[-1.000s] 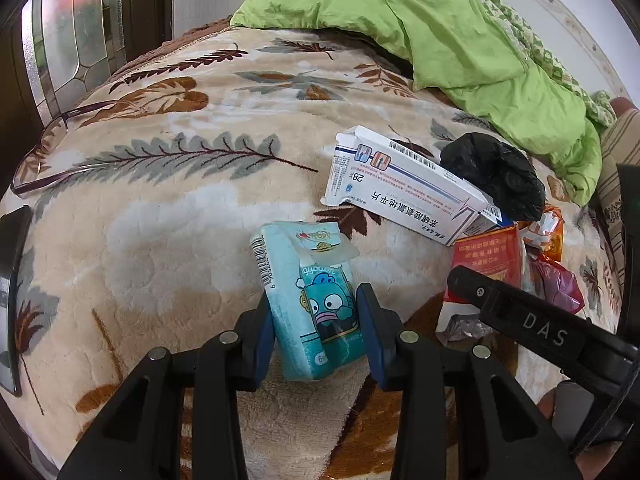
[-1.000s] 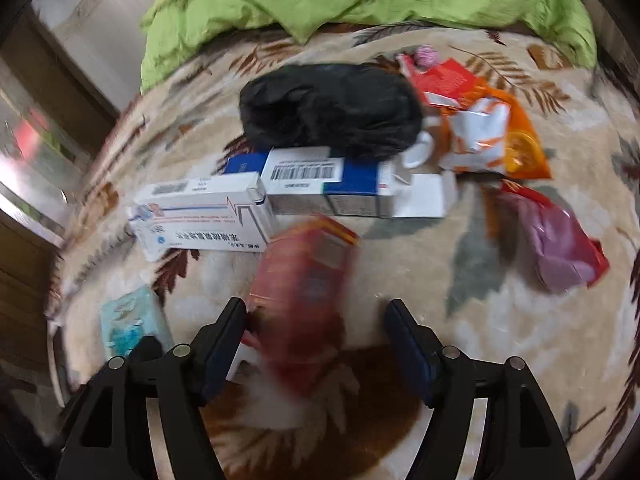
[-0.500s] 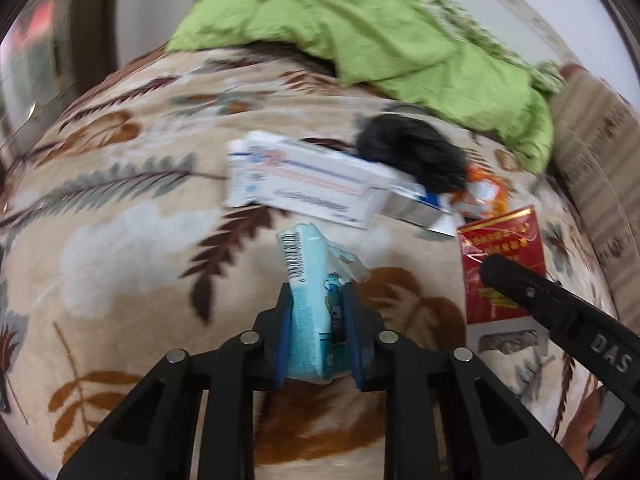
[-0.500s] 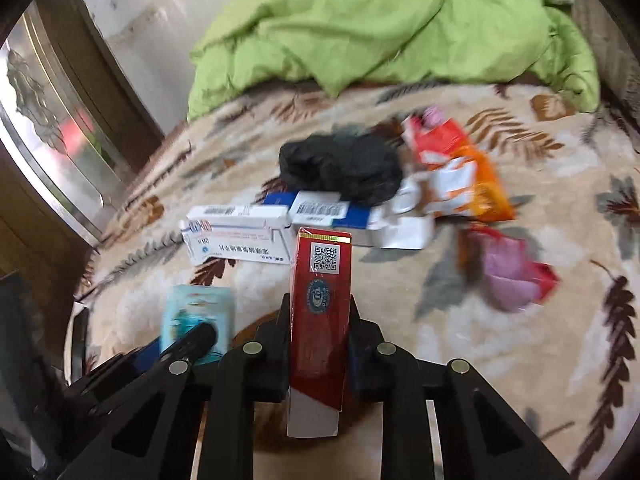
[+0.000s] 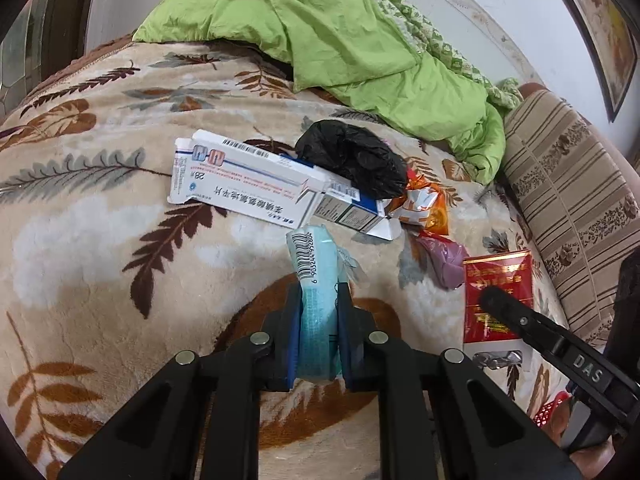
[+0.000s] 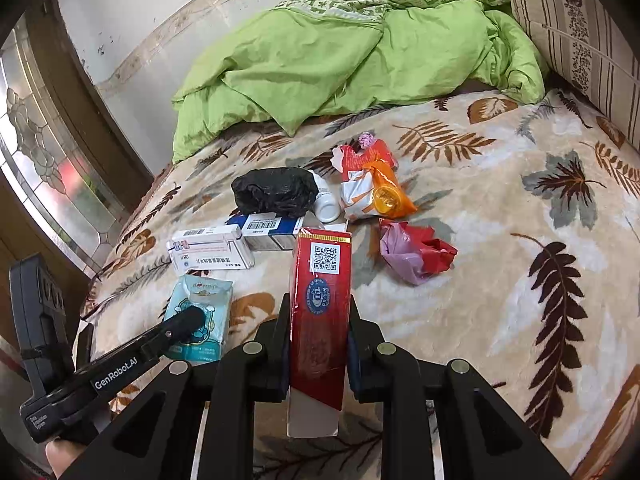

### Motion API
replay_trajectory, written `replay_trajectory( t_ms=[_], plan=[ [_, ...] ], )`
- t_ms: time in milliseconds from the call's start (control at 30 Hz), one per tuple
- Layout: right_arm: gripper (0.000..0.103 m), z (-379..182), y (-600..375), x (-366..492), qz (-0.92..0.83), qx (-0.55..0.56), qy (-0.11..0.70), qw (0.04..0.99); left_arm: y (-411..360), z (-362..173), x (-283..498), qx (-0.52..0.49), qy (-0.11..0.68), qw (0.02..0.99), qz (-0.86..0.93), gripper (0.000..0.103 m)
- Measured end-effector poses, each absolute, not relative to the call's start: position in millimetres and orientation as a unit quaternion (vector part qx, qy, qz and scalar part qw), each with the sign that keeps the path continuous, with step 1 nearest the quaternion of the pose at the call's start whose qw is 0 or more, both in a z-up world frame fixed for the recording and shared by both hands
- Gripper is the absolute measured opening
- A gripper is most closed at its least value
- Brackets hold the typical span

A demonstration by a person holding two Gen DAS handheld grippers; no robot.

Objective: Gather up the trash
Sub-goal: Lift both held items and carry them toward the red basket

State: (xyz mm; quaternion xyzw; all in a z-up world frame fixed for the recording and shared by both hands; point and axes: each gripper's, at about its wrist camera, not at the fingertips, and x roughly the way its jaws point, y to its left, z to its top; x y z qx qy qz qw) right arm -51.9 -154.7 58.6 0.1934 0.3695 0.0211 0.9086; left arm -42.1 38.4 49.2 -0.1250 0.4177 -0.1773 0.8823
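Blue tissue pack [image 5: 318, 312] is gripped by left gripper [image 5: 319, 320]; red carton [image 6: 320, 312] is clamped by right gripper [image 6: 319, 332]. Soft pack may be squeezed out, dropped on bed [image 6: 500, 280].

You have two hand-held grippers in view, the left hand-held gripper [image 5: 319, 334] and the right hand-held gripper [image 6: 319, 344]. Count one pale blue tissue pack [image 5: 316, 280], one red carton [image 6: 322, 300], two medicine boxes, a white one [image 6: 210, 250] and a blue-and-white one [image 6: 272, 232], one crumpled black bag [image 6: 276, 192], one small white bottle [image 6: 327, 204], and one purple-and-red crumpled wrapper [image 6: 412, 256]. You also see one orange-and-white wrapper [image 6: 376, 196], one red-and-white wrapper [image 6: 360, 158] behind it, one green quilt [image 6: 340, 64], one leaf-patterned blanket [image 6: 520, 208] and one striped cushion [image 6: 580, 28].
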Motion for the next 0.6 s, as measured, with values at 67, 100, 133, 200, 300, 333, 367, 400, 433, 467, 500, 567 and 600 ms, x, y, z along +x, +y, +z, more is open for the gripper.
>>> replay_trajectory(
  t_ms=[67, 100, 133, 200, 300, 333, 367, 400, 433, 467, 500, 567, 600],
  plan=[
    [0.023, 57.1, -158.9, -52.6, 0.019, 0.202, 0.373, 0.906, 34.1, 51.4, -44.1, -0.114, 0.412, 0.886, -0.178, 0.015],
    [0.023, 56.9, -160.9, -52.9, 0.019, 0.207, 0.374, 0.904, 30.6, 52.4, -45.3, -0.106, 0.410, 0.888, -0.178, 0.015],
    [0.023, 57.0, -161.9, -53.3, 0.018, 0.209, 0.374, 0.903, 28.5, 53.0, -46.0, -0.103, 0.409, 0.889, -0.179, 0.015],
    [0.023, 59.0, -163.7, -55.3, 0.013, 0.206, 0.372, 0.905, 23.7, 54.0, -47.3, -0.096, 0.407, 0.890, -0.183, 0.015],
    [0.023, 62.4, -166.9, -58.4, 0.009, 0.203, 0.368, 0.907, 14.6, 55.5, -49.7, -0.085, 0.404, 0.891, -0.190, 0.015],
    [0.023, 62.9, -167.7, -59.2, 0.007, 0.202, 0.368, 0.908, 12.0, 55.9, -50.5, -0.082, 0.403, 0.891, -0.192, 0.015],
    [0.023, 62.9, -168.5, -59.9, 0.006, 0.201, 0.367, 0.908, 9.0, 56.4, -51.6, -0.079, 0.402, 0.891, -0.194, 0.015],
    [0.023, 62.9, -169.4, -60.5, 0.006, 0.200, 0.368, 0.908, 7.3, 56.5, -52.5, -0.077, 0.401, 0.891, -0.196, 0.015],
    [0.023, 62.8, -170.3, -61.1, 0.005, 0.200, 0.368, 0.908, 5.0, 56.9, -53.4, -0.075, 0.401, 0.891, -0.199, 0.015],
    [0.023, 62.9, -171.3, -61.7, 0.004, 0.200, 0.368, 0.908, 3.0, 56.9, -54.4, -0.072, 0.400, 0.892, -0.199, 0.015],
    [0.023, 62.9, -172.3, -62.3, 0.004, 0.200, 0.368, 0.908, 1.0, 57.0, -55.2, -0.068, 0.400, 0.892, -0.201, 0.015],
    [0.023, 62.7, -173.4, -63.0, 0.002, 0.199, 0.367, 0.909, -2.3, 57.0, -56.8, -0.062, 0.398, 0.892, -0.202, 0.015],
    [0.023, 62.1, -174.0, -62.9, 0.002, 0.199, 0.368, 0.908, -3.4, 57.0, -57.3, -0.060, 0.398, 0.893, -0.203, 0.015]
  ],
)
